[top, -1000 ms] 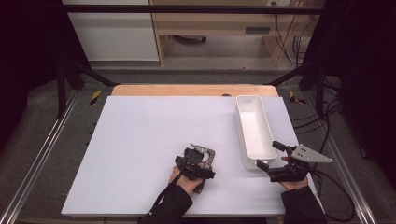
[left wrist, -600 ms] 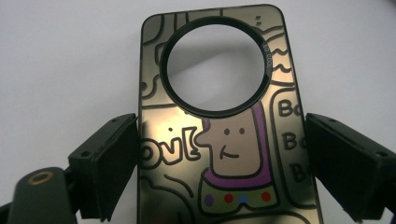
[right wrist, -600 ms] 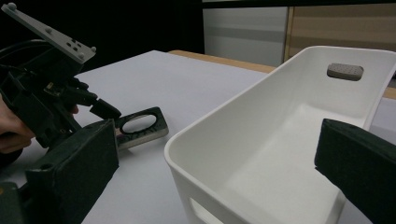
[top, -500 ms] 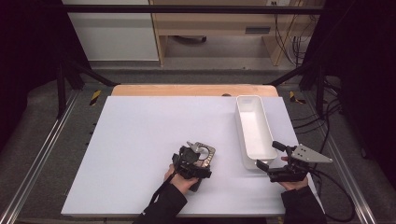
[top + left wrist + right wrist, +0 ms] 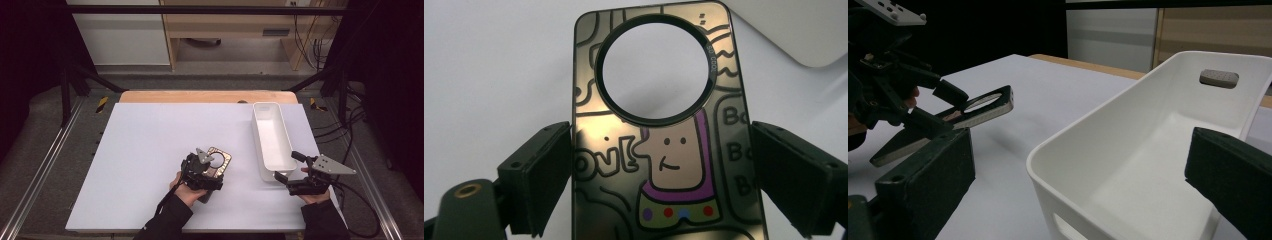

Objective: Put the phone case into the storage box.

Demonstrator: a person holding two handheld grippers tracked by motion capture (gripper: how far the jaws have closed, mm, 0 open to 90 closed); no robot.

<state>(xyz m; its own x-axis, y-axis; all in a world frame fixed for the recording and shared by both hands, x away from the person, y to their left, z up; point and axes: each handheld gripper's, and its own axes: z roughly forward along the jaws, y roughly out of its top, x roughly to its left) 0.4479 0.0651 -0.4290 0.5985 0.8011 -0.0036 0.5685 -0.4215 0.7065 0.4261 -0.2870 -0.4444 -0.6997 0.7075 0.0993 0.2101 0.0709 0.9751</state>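
Two grippers: left gripper (image 5: 212,162) clamps the phone case (image 5: 664,140) by its long edges, lifted off the table (image 5: 140,150) for carrying; right gripper (image 5: 289,166) open, straddling the white bin (image 5: 260,145) corner, probably steadying it.

The high view is looking forward and down over the whole table (image 5: 150,150). Both gripper views are riding close and low, with the right one sharing the phone case (image 5: 975,109) and white bin (image 5: 1148,145) with it.

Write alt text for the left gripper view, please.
A phone case printed with a cartoon figure and a large round camera cutout sits between the left tool's two black jaws, which stand at its long edges. White table lies behind it, with a white bin's corner at top right.
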